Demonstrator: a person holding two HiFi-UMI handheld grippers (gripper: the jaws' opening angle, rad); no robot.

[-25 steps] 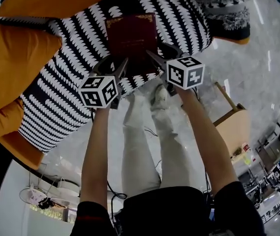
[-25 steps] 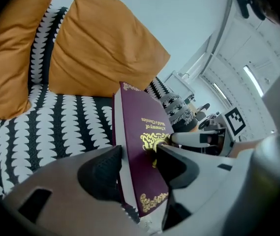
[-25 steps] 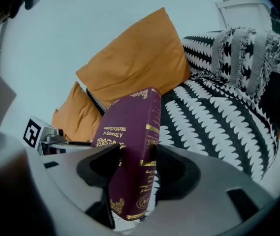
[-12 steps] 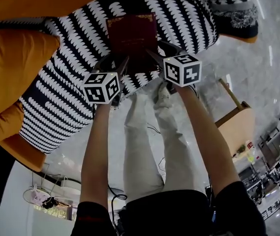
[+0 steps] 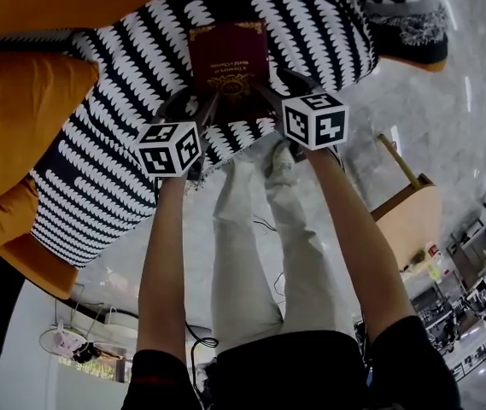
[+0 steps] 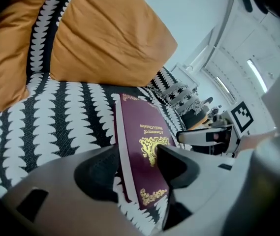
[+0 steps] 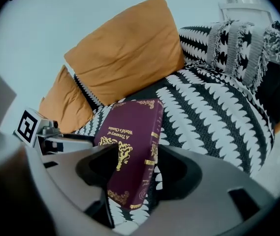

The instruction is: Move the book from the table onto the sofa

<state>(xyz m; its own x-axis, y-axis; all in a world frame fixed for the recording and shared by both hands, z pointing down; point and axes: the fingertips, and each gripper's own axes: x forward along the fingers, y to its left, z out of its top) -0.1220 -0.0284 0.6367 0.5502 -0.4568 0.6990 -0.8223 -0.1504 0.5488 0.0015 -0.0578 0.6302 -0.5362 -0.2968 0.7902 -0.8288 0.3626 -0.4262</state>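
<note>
A dark red book with gold lettering lies flat against the black-and-white patterned sofa, its near end between both grippers. My left gripper is shut on the book: one pad sits on the page edge, the other on the cover. At the spine side, my right gripper has just been opening its jaws with the book still between them. A thin dark gap shows beside the spine.
Orange cushions lean at the sofa's left and back. A fringed patterned cushion lies at the right end. The person's legs stand on the marble floor, with a wooden chair to the right and cables below.
Both grippers and the book have sunk toward the sofa seat. The book's cover now faces up more plainly, so its gold lettering shows.
</note>
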